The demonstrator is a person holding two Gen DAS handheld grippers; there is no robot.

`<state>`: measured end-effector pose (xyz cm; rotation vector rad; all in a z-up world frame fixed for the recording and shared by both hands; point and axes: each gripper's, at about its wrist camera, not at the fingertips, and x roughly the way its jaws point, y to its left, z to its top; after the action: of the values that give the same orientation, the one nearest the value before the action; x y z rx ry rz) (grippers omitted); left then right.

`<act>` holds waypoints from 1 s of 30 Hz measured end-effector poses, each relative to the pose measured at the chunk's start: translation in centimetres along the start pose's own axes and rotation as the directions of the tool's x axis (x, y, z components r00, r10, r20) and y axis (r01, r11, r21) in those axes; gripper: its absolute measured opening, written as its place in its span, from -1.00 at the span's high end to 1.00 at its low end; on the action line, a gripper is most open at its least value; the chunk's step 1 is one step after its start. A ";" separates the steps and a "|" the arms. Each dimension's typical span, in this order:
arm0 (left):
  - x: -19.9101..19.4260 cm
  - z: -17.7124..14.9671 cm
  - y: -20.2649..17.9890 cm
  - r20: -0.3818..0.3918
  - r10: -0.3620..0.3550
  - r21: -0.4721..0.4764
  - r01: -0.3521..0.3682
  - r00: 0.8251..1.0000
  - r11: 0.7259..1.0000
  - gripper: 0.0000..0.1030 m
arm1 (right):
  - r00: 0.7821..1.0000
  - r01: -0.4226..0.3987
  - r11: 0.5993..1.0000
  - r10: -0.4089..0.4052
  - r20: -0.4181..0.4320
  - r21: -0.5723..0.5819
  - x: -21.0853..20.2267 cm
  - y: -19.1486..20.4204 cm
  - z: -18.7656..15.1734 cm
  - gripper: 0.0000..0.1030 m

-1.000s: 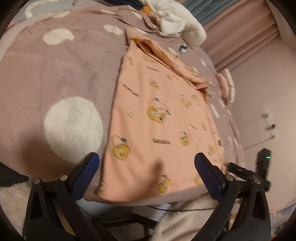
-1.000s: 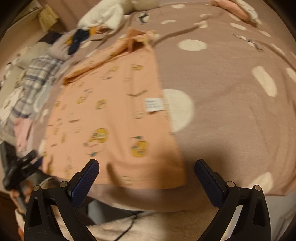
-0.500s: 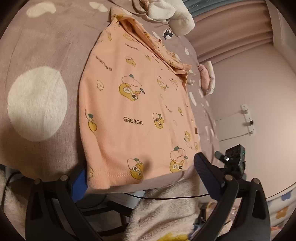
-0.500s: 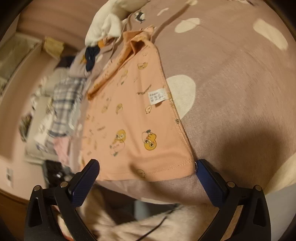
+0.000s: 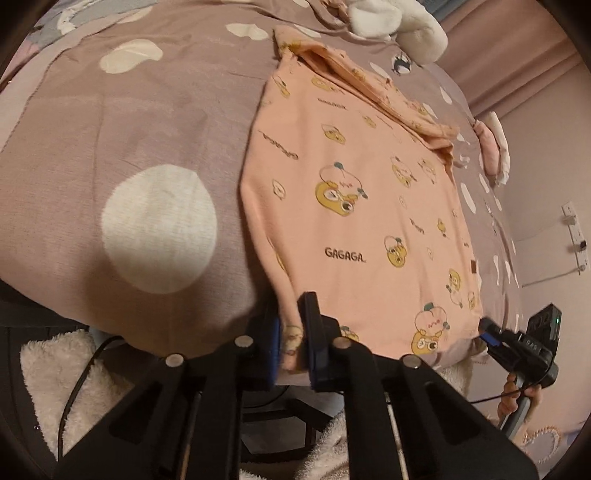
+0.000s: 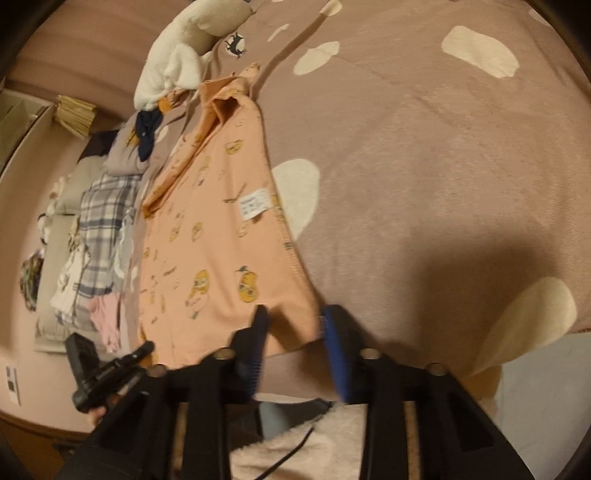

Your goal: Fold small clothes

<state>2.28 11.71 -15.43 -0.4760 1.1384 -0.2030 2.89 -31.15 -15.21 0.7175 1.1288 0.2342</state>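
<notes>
Lying flat on the bed's dotted mauve cover (image 5: 110,129), the peach printed shirt (image 5: 351,192) stretches away ahead of both tools, its hem at the near bed edge. The left hand-held gripper (image 5: 293,343) has just closed and is clamped on the hem's left corner. The right hand-held gripper (image 6: 295,347) has also just been closing, its jaws now gripping the hem's right corner. A white plush toy (image 5: 399,26) lies far beyond the shirt.

shirt (image 5: 354,206) flat on bed cover (image 5: 110,147); plush toy (image 5: 399,22) behind; clothes pile (image 6: 99,229) left.
</notes>
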 end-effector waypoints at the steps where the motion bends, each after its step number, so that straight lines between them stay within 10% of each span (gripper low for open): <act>1: -0.1 0.0 0.1 0.002 -0.004 -0.008 0.004 1.000 1.000 0.84 | 1.000 0.000 1.000 0.000 0.004 0.001 0.0 -0.1 0.0 0.64; 30: -4.2 1.9 -1.7 0.119 -0.149 -0.017 0.152 0.982 0.988 0.91 | 0.980 -0.140 0.989 0.146 0.134 -0.052 -1.5 2.7 1.6 0.79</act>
<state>2.46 12.32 -10.58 -0.5901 0.9911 -0.2881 4.13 -30.50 -12.03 0.7662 0.9398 0.3249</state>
